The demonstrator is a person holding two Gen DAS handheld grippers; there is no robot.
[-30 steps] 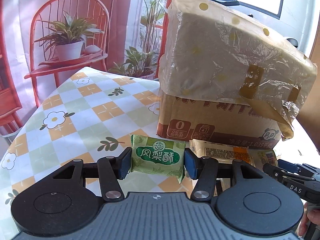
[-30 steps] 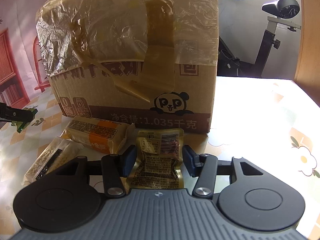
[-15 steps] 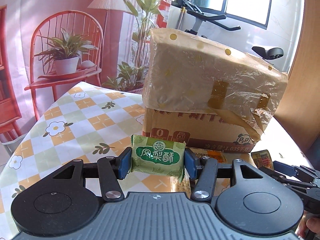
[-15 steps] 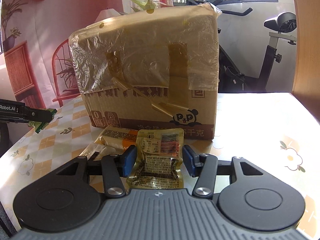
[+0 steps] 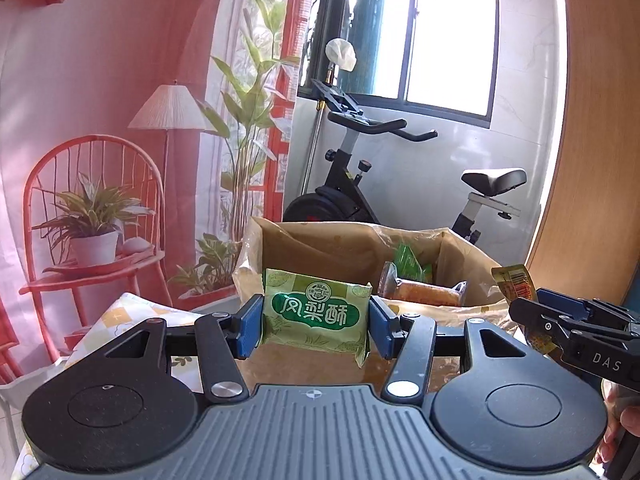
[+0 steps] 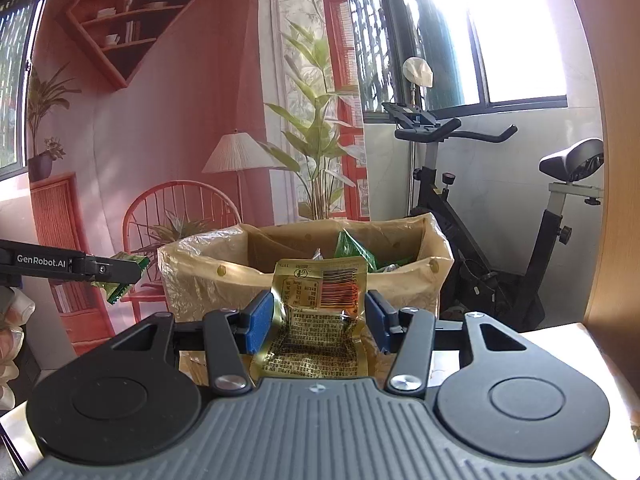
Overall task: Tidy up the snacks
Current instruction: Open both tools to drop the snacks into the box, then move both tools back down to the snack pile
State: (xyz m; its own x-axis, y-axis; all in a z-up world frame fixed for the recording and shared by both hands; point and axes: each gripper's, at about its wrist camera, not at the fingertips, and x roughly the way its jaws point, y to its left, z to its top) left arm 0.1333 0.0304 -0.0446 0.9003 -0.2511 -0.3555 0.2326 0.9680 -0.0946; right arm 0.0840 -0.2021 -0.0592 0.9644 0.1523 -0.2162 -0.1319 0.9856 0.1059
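Observation:
My left gripper is shut on a green snack packet with white characters, held upright in front of the open cardboard box. My right gripper is shut on a gold foil snack pouch with a barcode, also raised at the box's near rim. The box is lined with crinkled plastic and holds several snacks, among them a green packet and a wrapped cake. The right gripper shows at the right edge of the left wrist view; the left gripper shows at the left of the right wrist view.
The box stands on a table with a checked flower cloth. Behind it are an exercise bike, a wooden panel at the right and a red backdrop printed with a chair and plants. A hand shows at the left edge.
Both grippers have risen with their packets from the tabletop to the level of the box's rim. The box's open top and its contents have come into view. The table snacks have dropped out of sight.

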